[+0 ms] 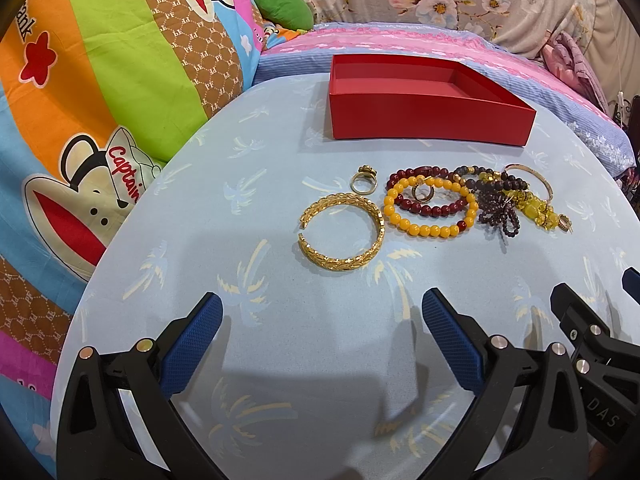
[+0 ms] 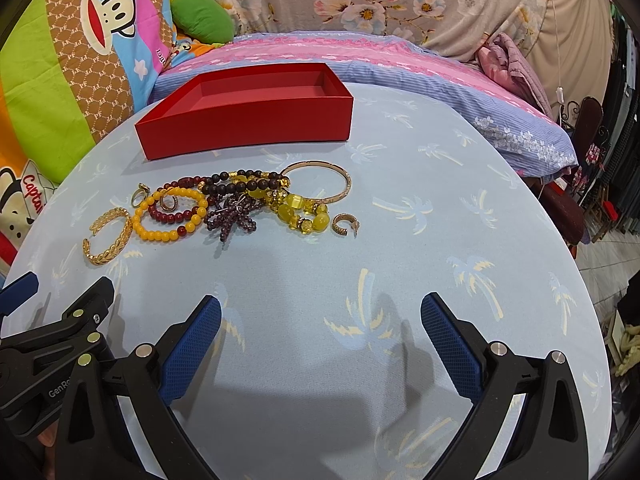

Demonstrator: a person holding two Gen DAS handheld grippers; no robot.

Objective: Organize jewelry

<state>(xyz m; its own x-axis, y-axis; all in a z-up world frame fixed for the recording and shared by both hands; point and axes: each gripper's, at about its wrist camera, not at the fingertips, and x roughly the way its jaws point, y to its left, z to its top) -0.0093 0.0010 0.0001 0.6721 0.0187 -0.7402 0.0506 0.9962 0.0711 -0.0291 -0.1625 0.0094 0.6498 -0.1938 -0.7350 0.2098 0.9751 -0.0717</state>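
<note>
left gripper (image 1: pixel 322 316): jaws spread wide, nothing between them, hovering over bare cloth near the front edge of the table (image 1: pixel 280 360)
right gripper (image 2: pixel 320 316): same state, spread and holding nothing, just beside the left one; each shows at the edge of the other's view
red box (image 2: pixel 248 128): open top, nothing visible inside, sits at the far side of the table behind the jewelry
gold cuff (image 1: pixel 341 232): leaf pattern, open-ended, leftmost piece, lies flat, nearest the left gripper
gold ring (image 1: pixel 364 183): just behind the cuff, apart from the pile
yellow bead bracelet (image 1: pixel 428 210): overlaps a dark red bead bracelet (image 1: pixel 420 172); 1 small gold ring (image 1: pixel 422 193) lies inside the loop
purple bead cluster (image 2: pixel 232 216): middle of the pile, tangled; can't tell if it's 1 piece or 2
dark bead bracelet (image 2: pixel 240 184): touches the purple cluster and the yellow glass bead piece (image 2: pixel 296 210)
thin gold bangle (image 2: pixel 320 182): right rear of the pile, partly under the yellow glass beads
small hoop earring (image 2: pixel 345 224): rightmost, just clear of the pile
surroundings: cartoon-print bedding (image 1: pixel 100 80) left, floral cover (image 2: pixel 400 0) behind
</note>
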